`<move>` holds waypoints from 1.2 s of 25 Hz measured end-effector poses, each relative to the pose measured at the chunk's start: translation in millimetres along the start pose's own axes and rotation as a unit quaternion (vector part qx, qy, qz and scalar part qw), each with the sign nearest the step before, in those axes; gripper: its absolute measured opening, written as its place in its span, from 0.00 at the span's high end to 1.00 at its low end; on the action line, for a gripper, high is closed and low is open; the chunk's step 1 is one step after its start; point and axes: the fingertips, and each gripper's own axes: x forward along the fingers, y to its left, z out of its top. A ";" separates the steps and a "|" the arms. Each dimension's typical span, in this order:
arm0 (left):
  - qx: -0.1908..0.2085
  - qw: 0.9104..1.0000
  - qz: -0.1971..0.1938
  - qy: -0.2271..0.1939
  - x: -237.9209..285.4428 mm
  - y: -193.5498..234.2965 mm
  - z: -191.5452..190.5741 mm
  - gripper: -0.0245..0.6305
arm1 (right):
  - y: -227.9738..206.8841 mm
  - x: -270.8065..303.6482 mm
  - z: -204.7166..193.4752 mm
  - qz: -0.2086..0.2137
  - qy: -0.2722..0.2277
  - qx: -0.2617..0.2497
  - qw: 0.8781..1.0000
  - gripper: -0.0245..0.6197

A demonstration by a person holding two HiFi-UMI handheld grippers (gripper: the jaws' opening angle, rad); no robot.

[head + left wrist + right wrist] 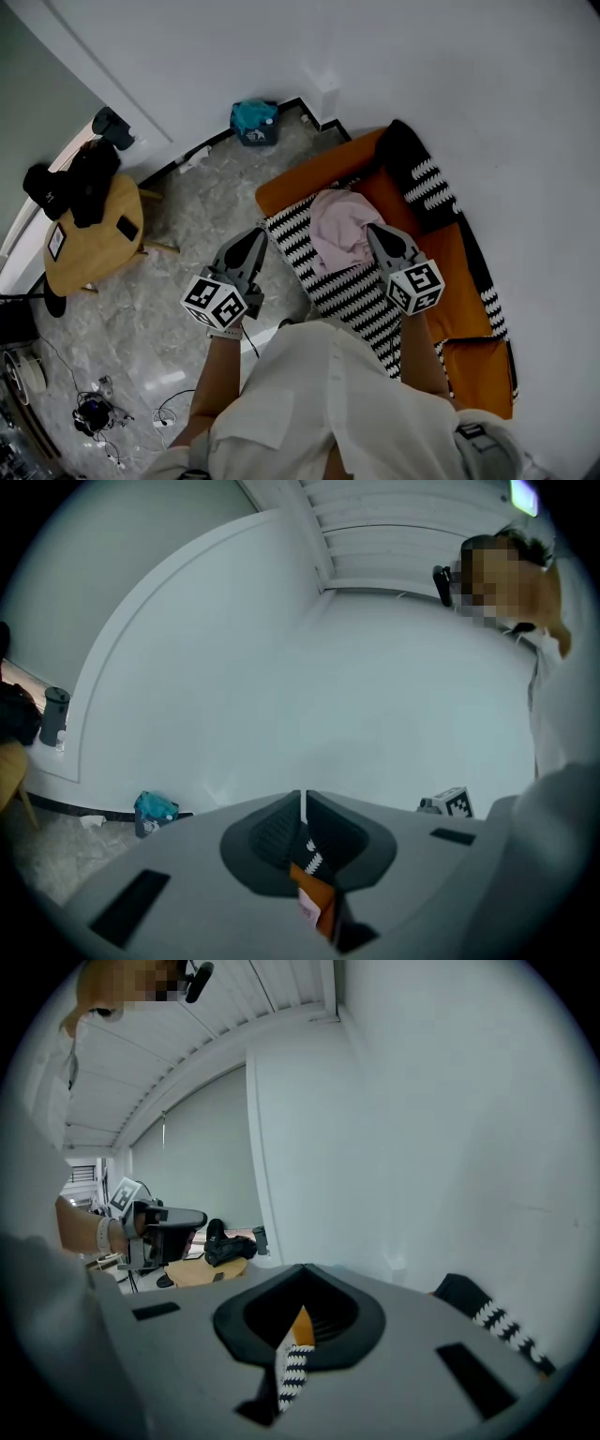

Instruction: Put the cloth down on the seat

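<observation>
Pink cloth (339,230) lies on the seat (457,272), centre frame.
Right gripper (371,229) clenched, empty, at its right edge; left gripper (260,232) clenched, apart at left.

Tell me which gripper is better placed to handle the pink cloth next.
Right, probably. The right gripper sits at the edge of the pink cloth on the seat; the left gripper is beside the sofa, over the floor. Both are shut.

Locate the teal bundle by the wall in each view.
Head view: teal bundle at top centre, against the white wall.
Left gripper view: lower left, against that wall.
Right gripper view: not in it.
Shared landmark: black-and-white striped cover, seen just below the jaws in both gripper views.
</observation>
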 end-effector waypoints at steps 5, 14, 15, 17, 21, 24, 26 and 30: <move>-0.002 1.000 0.001 -0.001 0.1 -0.2 -1.1 0.91 | -0.4 -0.8 -0.4 -0.001 -0.002 -0.001 1.000 0.95; -0.003 1.000 0.001 0.002 -1.2 -5.3 -4.3 0.91 | -0.2 -3.5 -4.2 -0.001 0.006 -0.009 1.000 0.95; -0.002 1.000 0.002 0.002 -1.4 -5.9 -4.8 0.91 | -0.4 -4.1 -5.3 0.000 0.006 -0.010 1.000 0.95; -0.002 1.000 0.003 0.002 -2.0 -6.7 -6.1 0.91 | -0.9 -5.2 -7.7 0.001 0.007 -0.010 1.000 0.95; -0.002 1.000 0.004 0.003 -2.5 -7.5 -7.4 0.91 | -1.9 -6.7 -9.6 0.001 0.008 -0.008 1.000 0.95; -0.002 1.000 0.005 0.002 -2.6 -7.3 -7.7 0.91 | -2.6 -6.6 -8.9 0.000 0.008 -0.009 1.000 0.95; -0.003 1.000 0.005 0.003 -2.7 -7.0 -8.5 0.91 | -2.6 -6.4 -8.3 0.000 0.007 -0.010 1.000 0.95; -0.005 1.000 0.004 0.004 -2.6 -6.8 -9.4 0.91 | -1.4 -5.4 -7.4 0.000 0.007 -0.011 1.000 0.95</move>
